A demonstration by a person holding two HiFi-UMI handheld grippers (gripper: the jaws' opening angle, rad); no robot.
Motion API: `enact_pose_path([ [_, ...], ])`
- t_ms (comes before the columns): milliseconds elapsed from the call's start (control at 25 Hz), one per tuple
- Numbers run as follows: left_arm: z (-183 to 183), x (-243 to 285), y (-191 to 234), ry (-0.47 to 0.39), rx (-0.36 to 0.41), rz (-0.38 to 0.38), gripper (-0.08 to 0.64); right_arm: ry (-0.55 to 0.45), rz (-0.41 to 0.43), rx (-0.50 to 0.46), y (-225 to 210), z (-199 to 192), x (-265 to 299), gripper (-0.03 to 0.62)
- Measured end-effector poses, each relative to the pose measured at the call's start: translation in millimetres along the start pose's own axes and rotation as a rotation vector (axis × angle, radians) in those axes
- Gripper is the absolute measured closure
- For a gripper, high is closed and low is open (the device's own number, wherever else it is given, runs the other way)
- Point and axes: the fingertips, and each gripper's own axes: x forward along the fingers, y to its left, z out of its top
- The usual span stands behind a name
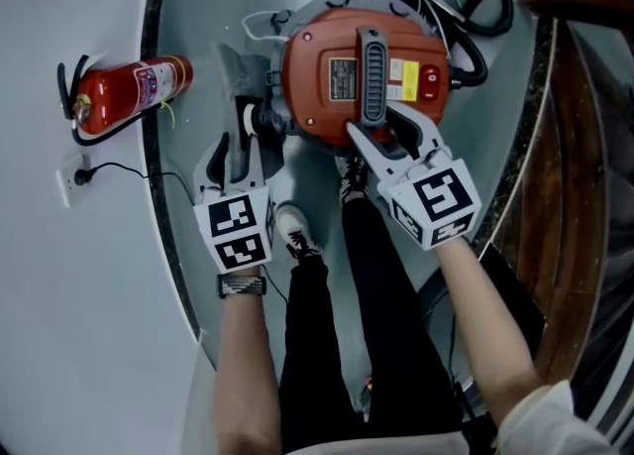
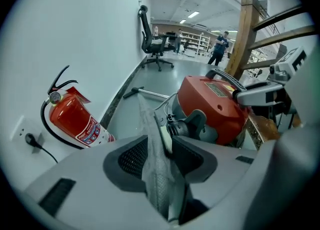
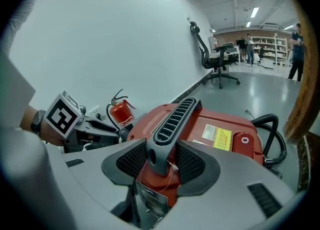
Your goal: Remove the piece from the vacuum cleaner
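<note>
While the right gripper (image 1: 384, 138) clamps the handle (image 1: 371, 71) of the red vacuum cleaner (image 1: 317, 96) in the head view, the left gripper (image 1: 240, 151) sits at the side port (image 1: 265, 121), w/ the grey cloth piece (image 1: 238, 71) just beyond.

Left gripper view: jaws wide apart, grey cloth piece (image 2: 152, 149) lying loose btwn them, not pinched.

Right gripper view: jaws shut tight on handle (image 3: 170, 124).

Risk, as I judge it: pulling back now leaves the piece behind, and a shallow pinch on thin cloth could slip or tear.
</note>
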Motion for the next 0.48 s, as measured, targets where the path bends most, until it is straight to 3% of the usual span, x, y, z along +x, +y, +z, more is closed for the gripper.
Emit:
enact_pose_path([
  [240, -14.6, 3.9, -5.2, 0.039, -0.032, -0.034, 0.405, -0.009, -0.003, 0.002, 0.0, 0.6, -0.3, 0.402],
  [480, -14.9, 7.1, -5.8, 0.061, 0.007, 0.0, 0.456, -0.006, -0.001, 0.004, 0.1, 0.5, -0.5, 0.402],
])
